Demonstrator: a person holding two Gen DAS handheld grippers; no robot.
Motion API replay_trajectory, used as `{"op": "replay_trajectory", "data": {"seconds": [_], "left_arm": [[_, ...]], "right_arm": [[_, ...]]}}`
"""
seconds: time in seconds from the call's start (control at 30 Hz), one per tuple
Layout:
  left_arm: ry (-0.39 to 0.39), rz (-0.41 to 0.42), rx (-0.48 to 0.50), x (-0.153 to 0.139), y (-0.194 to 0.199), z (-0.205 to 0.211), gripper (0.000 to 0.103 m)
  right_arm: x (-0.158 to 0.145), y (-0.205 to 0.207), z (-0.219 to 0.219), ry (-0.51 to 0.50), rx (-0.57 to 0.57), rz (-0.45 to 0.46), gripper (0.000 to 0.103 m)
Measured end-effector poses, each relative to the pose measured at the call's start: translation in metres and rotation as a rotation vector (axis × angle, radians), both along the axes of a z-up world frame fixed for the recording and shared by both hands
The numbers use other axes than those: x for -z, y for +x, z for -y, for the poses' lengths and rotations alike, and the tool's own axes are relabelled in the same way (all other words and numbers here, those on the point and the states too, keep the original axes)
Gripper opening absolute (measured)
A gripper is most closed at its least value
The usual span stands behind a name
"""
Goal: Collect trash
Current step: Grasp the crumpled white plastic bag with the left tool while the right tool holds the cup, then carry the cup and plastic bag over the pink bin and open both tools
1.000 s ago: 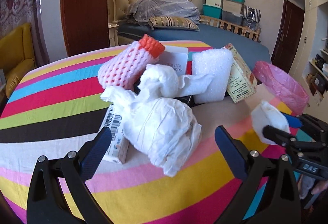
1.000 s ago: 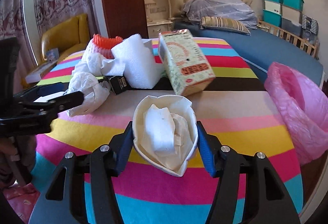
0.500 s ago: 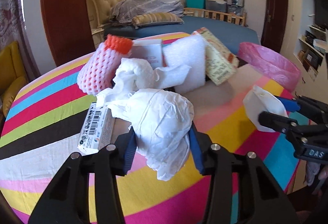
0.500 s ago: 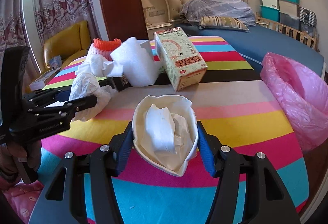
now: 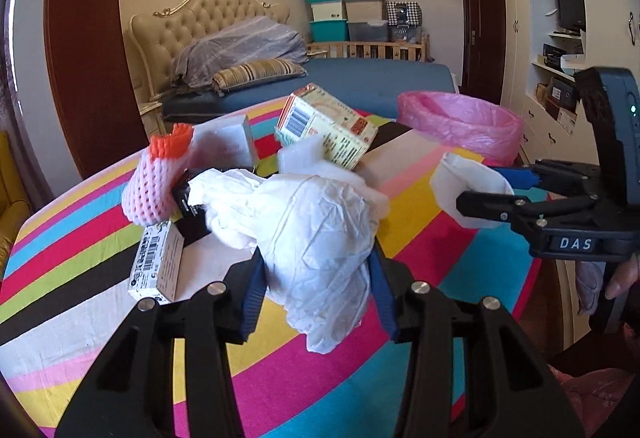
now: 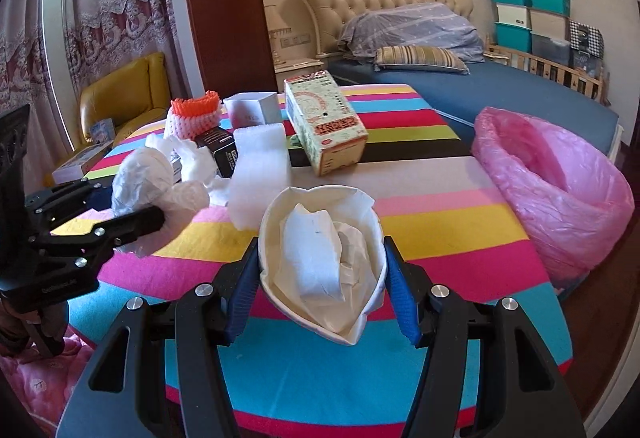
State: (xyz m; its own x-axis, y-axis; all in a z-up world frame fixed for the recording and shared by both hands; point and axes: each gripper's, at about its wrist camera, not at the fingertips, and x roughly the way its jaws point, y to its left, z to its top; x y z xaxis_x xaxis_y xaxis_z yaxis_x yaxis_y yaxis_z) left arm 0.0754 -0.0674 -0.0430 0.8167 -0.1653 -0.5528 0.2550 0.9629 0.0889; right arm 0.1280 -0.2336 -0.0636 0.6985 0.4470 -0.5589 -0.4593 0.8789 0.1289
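Left claw [image 5: 316, 270] pinches a crumpled white plastic bag [image 5: 312, 234] over the striped counter [image 5: 80, 222], right claw [image 6: 320, 270] clamps a paper bowl [image 6: 320, 258] of tissue; the loose, soft bag could slip or spill short of the pink-lined bin [image 6: 560, 189].

Both views sit low and close over the striped table [image 5: 100, 222], each looking forward and slightly down along its own fingers toward the far bed [image 6: 480, 85]. The left view faces rightward, the right view leftward (each catches the other tool). Shared: the pink bag [image 5: 460, 121] and green carton [image 6: 324, 121].
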Motion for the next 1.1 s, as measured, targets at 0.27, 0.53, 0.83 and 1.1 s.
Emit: {"op": "replay_trajectory", "data": {"seconds": [0.27, 0.53, 0.83, 1.1], "left_arm": [[-0.011, 0.014, -0.007, -0.004, 0.001, -0.008, 0.046], [-0.002, 0.008, 0.03, 0.001, 0.002, 0.0, 0.046], [0.015, 0.039, 0.058, -0.002, 0.011, 0.019, 0.046], [0.023, 0.056, 0.08, -0.006, 0.021, 0.032, 0.046]], "right_arm": [[0.001, 0.001, 0.005, 0.01, 0.01, 0.002, 0.056], [0.0, 0.0, 0.011, 0.011, 0.029, 0.005, 0.056], [-0.015, -0.004, 0.024, -0.015, 0.09, 0.072, 0.057], [-0.027, -0.007, 0.037, -0.062, 0.155, 0.144, 0.057]]}}
